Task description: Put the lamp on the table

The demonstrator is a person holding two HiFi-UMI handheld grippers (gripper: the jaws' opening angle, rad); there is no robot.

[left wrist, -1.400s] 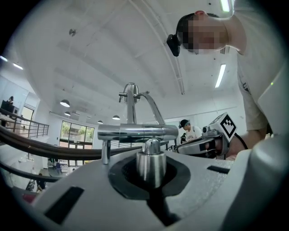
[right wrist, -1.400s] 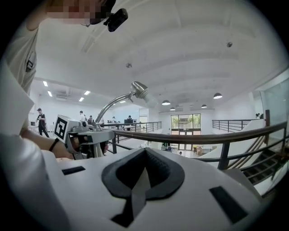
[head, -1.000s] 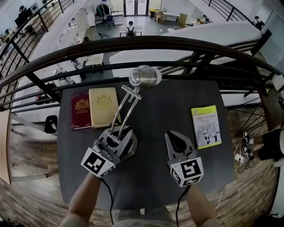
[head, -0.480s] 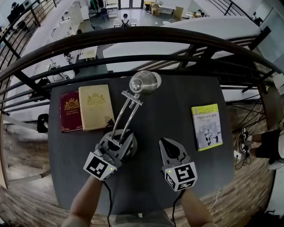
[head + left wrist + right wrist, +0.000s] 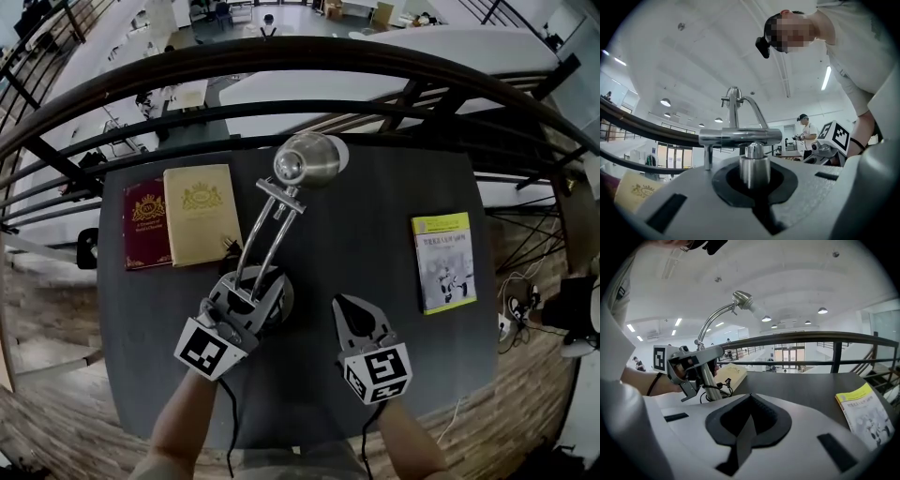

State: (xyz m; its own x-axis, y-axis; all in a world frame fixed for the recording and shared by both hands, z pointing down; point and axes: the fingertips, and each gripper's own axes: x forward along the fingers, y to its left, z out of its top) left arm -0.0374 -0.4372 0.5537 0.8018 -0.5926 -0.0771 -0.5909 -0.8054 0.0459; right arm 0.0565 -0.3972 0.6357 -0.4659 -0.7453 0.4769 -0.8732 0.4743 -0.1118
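Dark table [image 5: 375, 187] stands by a railing [image 5: 281, 66] high over a big hall. Your lamp [image 5: 272, 225] has its foot at the table's near left. Its long arm leans up and away, with the head [image 5: 305, 161] at the far edge. Your left claw [image 5: 251, 292] is clamped on its post [image 5: 753, 171]. Only the left gripper view shows that post in the notch. Your right claw [image 5: 345, 305] is closed and empty. Both claws have come down a bit since a second ago.

We see even, bright light from ceiling strips [image 5: 826, 78]; glare sits on the chrome lamp [image 5: 740, 137]; strong fisheye bends edges; gripper views darken at corners.
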